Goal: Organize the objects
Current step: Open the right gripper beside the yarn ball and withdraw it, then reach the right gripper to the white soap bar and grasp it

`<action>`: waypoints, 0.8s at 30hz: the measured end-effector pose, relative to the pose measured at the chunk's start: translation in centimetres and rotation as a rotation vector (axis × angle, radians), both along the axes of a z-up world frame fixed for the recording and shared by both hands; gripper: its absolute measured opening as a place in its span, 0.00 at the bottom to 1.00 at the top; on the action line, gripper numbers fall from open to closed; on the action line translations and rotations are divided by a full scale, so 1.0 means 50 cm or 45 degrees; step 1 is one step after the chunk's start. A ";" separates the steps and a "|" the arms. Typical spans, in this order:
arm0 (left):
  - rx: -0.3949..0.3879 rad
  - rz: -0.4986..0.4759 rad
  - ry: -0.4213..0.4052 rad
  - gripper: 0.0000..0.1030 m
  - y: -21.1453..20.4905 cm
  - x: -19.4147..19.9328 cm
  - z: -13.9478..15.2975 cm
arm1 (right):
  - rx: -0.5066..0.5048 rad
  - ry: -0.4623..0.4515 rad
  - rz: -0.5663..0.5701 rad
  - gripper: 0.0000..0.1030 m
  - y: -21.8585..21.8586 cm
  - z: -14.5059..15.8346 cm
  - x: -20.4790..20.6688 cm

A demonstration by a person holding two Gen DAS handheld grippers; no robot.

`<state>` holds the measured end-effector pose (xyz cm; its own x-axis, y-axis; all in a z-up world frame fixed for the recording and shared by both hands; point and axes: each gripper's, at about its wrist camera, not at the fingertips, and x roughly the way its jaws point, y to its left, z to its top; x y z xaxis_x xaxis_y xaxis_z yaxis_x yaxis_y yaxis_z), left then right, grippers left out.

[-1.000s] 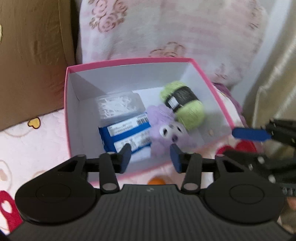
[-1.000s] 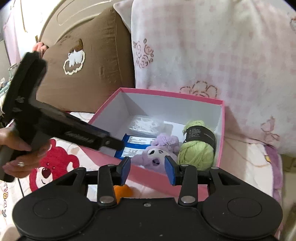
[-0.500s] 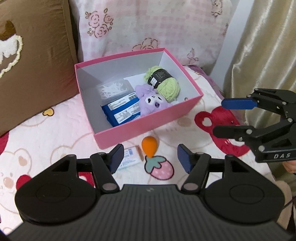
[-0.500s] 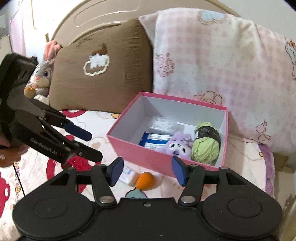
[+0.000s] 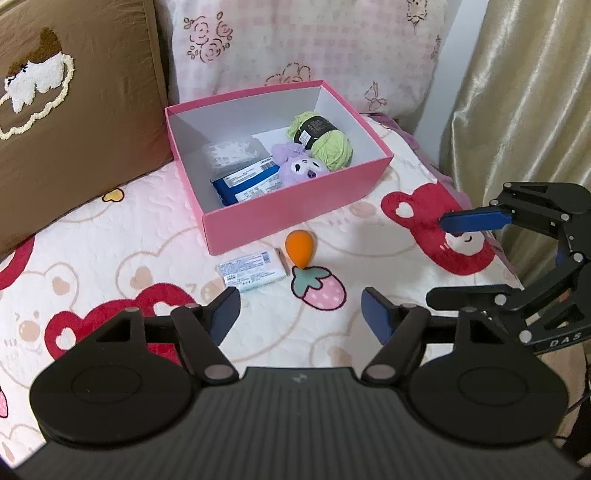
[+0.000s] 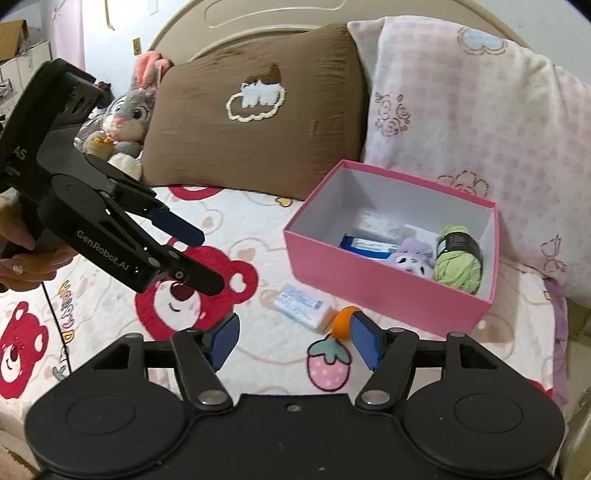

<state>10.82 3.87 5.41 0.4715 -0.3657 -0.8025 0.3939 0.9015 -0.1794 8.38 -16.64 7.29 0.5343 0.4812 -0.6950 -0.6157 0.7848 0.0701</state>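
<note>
Pink box sits open on the bed against two pillows, with clear bedspread in front. Inside it: one green yarn ball, one purple plush, one blue packet, one clear bag. Outside, just beside its front wall: one orange sponge, one pale packet. Left gripper and right gripper have just been opening; both jaws stand wide, empty.

A home bedroom: a bed with bear-print cover, a headboard behind the brown pillow, a plush rabbit left of that pillow, a curtain to its right.
</note>
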 end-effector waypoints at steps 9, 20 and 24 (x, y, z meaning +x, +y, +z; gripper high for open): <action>-0.043 0.049 0.063 0.83 0.023 -0.011 -0.078 | 0.035 -0.068 -0.002 0.89 0.038 -0.109 -0.017; -0.082 0.196 0.058 0.92 0.083 0.041 -0.189 | 0.014 -0.158 0.046 0.89 0.090 -0.238 0.018; -0.147 0.222 0.049 0.92 0.096 0.060 -0.220 | 0.032 -0.088 0.080 0.89 0.102 -0.271 0.041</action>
<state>13.84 8.65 -5.59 0.5057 -0.3716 -0.7786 0.2248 0.9281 -0.2969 10.43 -11.52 -6.28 0.5491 0.5320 -0.6446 -0.6675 0.7433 0.0448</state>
